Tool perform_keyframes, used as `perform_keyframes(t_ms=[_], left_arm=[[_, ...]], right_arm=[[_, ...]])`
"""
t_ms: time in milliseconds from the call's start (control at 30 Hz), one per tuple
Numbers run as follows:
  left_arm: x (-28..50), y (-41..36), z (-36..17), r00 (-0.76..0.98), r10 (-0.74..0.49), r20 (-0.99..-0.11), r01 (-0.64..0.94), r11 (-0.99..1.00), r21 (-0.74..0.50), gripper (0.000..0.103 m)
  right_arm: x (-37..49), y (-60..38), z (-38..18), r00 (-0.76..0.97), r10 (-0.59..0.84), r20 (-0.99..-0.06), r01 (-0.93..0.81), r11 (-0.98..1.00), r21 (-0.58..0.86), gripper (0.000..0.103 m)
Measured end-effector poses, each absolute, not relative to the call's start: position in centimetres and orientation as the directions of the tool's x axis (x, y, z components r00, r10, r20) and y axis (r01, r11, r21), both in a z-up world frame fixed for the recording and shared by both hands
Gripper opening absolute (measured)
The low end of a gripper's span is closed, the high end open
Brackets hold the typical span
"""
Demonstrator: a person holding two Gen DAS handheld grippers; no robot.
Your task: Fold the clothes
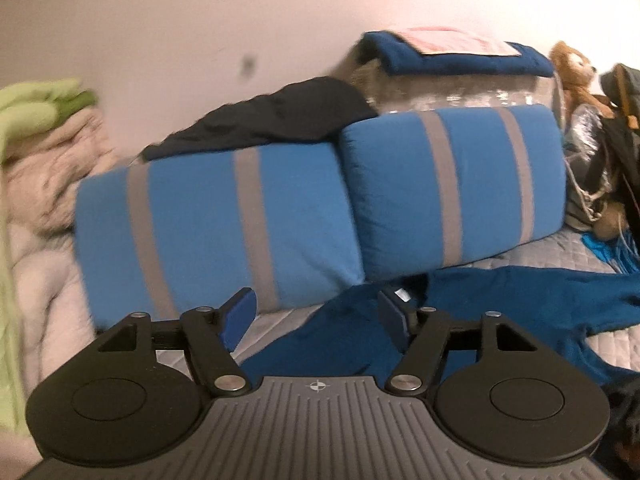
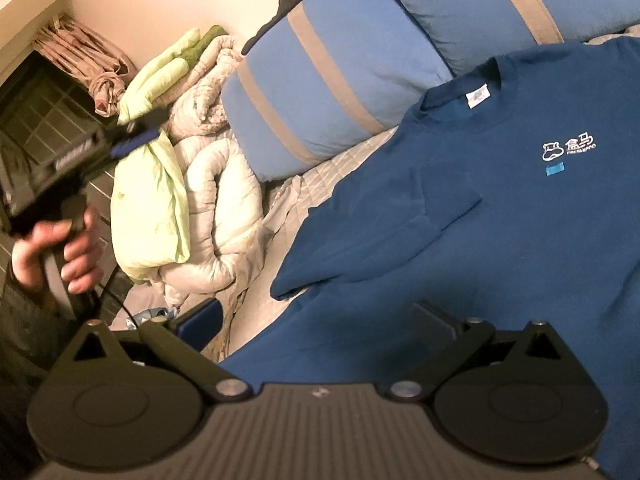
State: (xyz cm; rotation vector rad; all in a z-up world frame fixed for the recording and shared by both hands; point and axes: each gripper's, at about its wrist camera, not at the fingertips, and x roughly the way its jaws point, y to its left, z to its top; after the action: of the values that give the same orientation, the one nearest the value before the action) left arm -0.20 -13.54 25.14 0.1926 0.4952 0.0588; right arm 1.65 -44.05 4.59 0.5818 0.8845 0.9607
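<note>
With the dark blue cotton T-shirt (image 2: 460,232) lying face up on the grey quilted bed (image 2: 320,184), one sleeve folded inward, both the left gripper (image 1: 316,316) and right gripper (image 2: 316,320) stood spread and empty, so the next fold likely needed a fresh pinch.

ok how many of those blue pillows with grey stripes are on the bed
2. One striped pillow leans at the head of the bed toward the pale quilt; the other striped pillow stands beside it, nearer the teddy bear. More could be hidden behind them.

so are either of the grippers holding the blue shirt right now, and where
Neither. The left gripper and right gripper both stand open above the blue t-shirt, with no cloth pinched.
</note>
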Motion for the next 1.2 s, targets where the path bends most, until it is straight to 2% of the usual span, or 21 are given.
perform_keyframes(t_ms=[167,367,533,600,667,767,933,1000,1100,1200], left_arm=[[-4.6,-11.3,27.1,0.869,0.11,-0.482,-0.042,0.988,0.15,0.067],[-8.2,-10.9,30.2,0.885,0.11,-0.452,-0.035,0.985,0.171,0.069],[-8.8,-11.9,32.3,0.912,0.032,-0.409,0.028,0.99,0.139,0.07],[-8.7,-12.5,32.6,0.922,-0.003,-0.387,0.062,0.988,0.141,0.074],[-8.1,-12.9,32.2,0.918,-0.027,-0.396,0.084,0.989,0.126,0.076],[-6.5,-13.3,30.4,0.903,-0.047,-0.428,0.114,0.985,0.132,0.076],[-3.9,-13.0,26.3,0.885,-0.056,-0.463,0.145,0.977,0.158,0.076],[-3.1,-12.2,24.5,0.875,-0.065,-0.479,0.151,0.978,0.145,0.076],[-2.4,-11.1,21.6,0.859,-0.055,-0.509,0.145,0.98,0.138,0.076],[-2.0,-10.3,18.6,0.834,-0.039,-0.55,0.138,0.981,0.14,0.076]], right_arm=[[1.7,-44.7,5.0,0.283,0.88,-0.381,-0.432,0.471,0.769,0.103],[1.8,-45.6,10.2,0.321,0.824,-0.467,-0.511,0.566,0.648,0.103],[2.5,-46.5,17.0,0.382,0.755,-0.533,-0.644,0.631,0.433,0.103],[3.2,-46.6,19.5,0.4,0.729,-0.555,-0.701,0.633,0.327,0.103],[4.1,-46.8,21.6,0.431,0.712,-0.554,-0.749,0.625,0.22,0.103],[5.8,-46.8,23.1,0.446,0.705,-0.551,-0.783,0.606,0.141,0.103],[7.4,-44.7,22.0,0.506,0.673,-0.54,-0.813,0.581,-0.037,0.103],[7.7,-43.3,20.3,0.518,0.656,-0.549,-0.821,0.561,-0.104,0.103],[7.1,-40.5,17.0,0.574,0.601,-0.557,-0.812,0.509,-0.287,0.101],[6.8,-38.2,14.1,0.553,0.594,-0.584,-0.832,0.429,-0.352,0.097]])
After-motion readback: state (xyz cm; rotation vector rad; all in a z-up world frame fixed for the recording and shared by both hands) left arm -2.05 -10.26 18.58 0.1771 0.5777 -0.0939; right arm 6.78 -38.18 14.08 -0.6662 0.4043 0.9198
